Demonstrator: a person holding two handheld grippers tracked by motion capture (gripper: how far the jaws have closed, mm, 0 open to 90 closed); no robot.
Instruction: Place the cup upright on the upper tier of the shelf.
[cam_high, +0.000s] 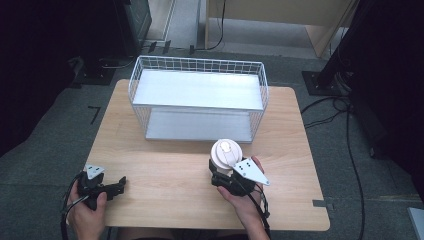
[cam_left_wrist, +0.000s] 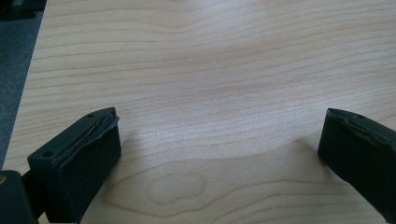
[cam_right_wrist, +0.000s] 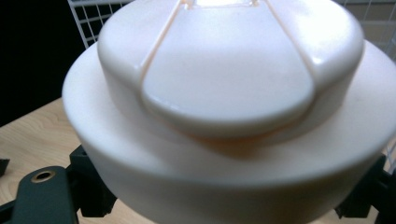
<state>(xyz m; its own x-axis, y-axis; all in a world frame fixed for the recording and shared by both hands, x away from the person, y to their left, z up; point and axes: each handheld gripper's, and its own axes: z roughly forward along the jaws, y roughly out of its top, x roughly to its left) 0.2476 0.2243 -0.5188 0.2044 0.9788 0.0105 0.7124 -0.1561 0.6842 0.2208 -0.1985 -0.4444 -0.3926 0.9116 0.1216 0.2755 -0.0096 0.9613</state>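
On the left, we see the left gripper (cam_high: 117, 185) low on the table (cam_high: 165, 175), near its front left corner, held in the person's left hand (cam_high: 87, 212). Its jaws stand wide apart, with bare wood between them and nothing touching the pads (cam_left_wrist: 88, 163). The table's left edge lies just beside this gripper; toward the middle, the wood runs open all the way across to the other hand.

At the centre rear, we see a white wire basket (cam_high: 197, 100) with two shelves, standing on the far half of the table, well apart from the left gripper.

Further right, the right gripper (cam_high: 223, 176) holds a white lidded cup (cam_high: 226, 154) upright, jaws clamped on either side of its body below the lid. The cup stands just in front of the basket's lower right corner, near but not touching the wire. In the right gripper view, the lid sits close against the camera, with basket mesh behind. To the right, open table remains up to the edge.
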